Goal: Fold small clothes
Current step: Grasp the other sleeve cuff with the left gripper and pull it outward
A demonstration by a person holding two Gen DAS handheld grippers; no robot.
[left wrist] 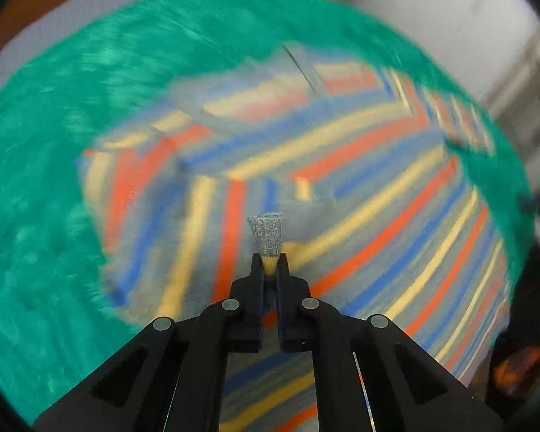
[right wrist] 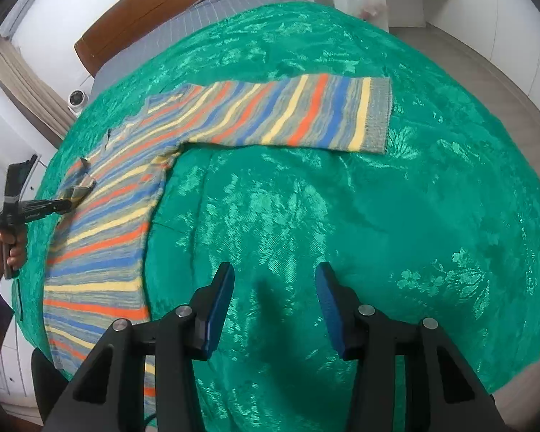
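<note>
the sweater (right wrist: 100, 223), knitted in grey with orange, blue and yellow stripes, lies flat on the green bedspread (right wrist: 342, 234) that covers the bed. in the right wrist view its body runs along the left side of the bedspread, and one sleeve (right wrist: 288, 115) extends straight out to the right, ending in a grey ribbed cuff (right wrist: 378, 115). the other sleeve is folded across the body; in the left wrist view its stripes run at an angle to the stripes of the body beneath.

the left gripper (left wrist: 270, 264) is clamped on the grey cuff (left wrist: 267, 234) of that folded sleeve. its jaws stand almost together, with a thin fold of yellow and grey knit pinched between the tips. the cuff end projects beyond the tips and stands clear above the sweater body. the left wrist view is blurred, so finer detail of the fabric cannot be read. in the right wrist view the same gripper (right wrist: 68, 203) appears at the left edge, held by a hand (right wrist: 12, 248), with the cuff raised off the body.

the right gripper (right wrist: 275, 309) hangs above bare bedspread, to the right of the sweater body and below the extended sleeve. its jaws stand partly apart, with nothing between the blue pads (right wrist: 217, 309); its shadow falls on the bedspread directly beneath.

beyond the bedspread are a grey checked sheet (right wrist: 219, 10), a wooden headboard (right wrist: 169, 3), white walls and a grey floor (right wrist: 486, 68).
</note>
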